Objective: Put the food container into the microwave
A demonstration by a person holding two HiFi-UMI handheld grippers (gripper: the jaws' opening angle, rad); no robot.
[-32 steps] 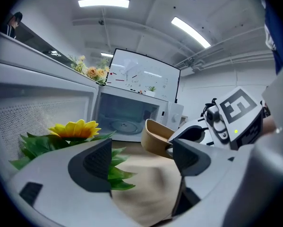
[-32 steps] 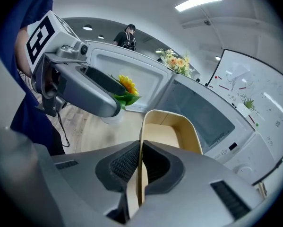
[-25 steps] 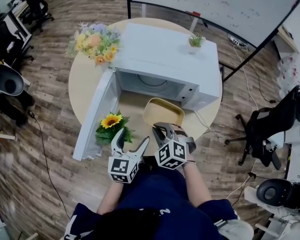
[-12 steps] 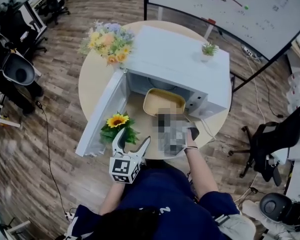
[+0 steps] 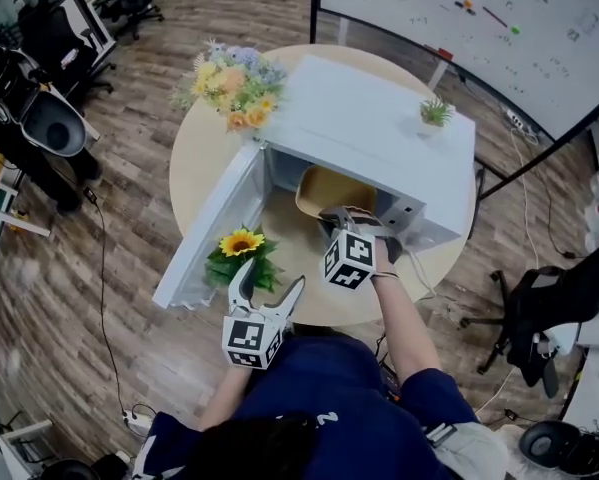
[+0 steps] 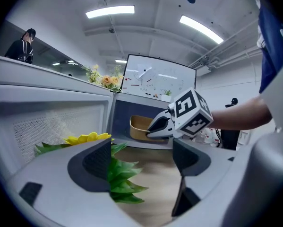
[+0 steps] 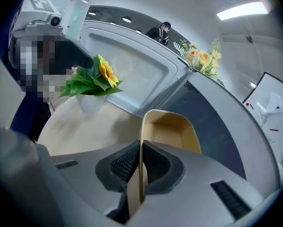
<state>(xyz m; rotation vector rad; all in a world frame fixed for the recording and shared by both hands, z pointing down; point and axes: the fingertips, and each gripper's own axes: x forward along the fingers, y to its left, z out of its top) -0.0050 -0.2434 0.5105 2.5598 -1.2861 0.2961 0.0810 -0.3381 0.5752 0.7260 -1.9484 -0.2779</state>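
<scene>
The tan food container [image 5: 331, 190] sits partly inside the white microwave [image 5: 379, 138], whose door [image 5: 214, 230] hangs open to the left. My right gripper [image 5: 341, 220] is shut on the container's near wall, which shows between its pads [image 7: 127, 163] as a thin tan rim [image 7: 141, 141]. In the left gripper view the container [image 6: 142, 127] rests at the microwave's opening, with the right gripper [image 6: 155, 126] on it. My left gripper [image 5: 265, 286] is open and holds nothing, hovering at the table's near edge beside the sunflower [image 5: 240, 241].
A sunflower [image 6: 87, 138] in a small pot stands on the round table [image 5: 194, 163] in front of the open door. A bouquet [image 5: 234, 80] sits at the back left, and a small plant [image 5: 436, 112] rests on the microwave top. Office chairs and a whiteboard surround the table.
My right gripper has carried the container forward from the table in front of the microwave into its opening. The left gripper has stayed put.
</scene>
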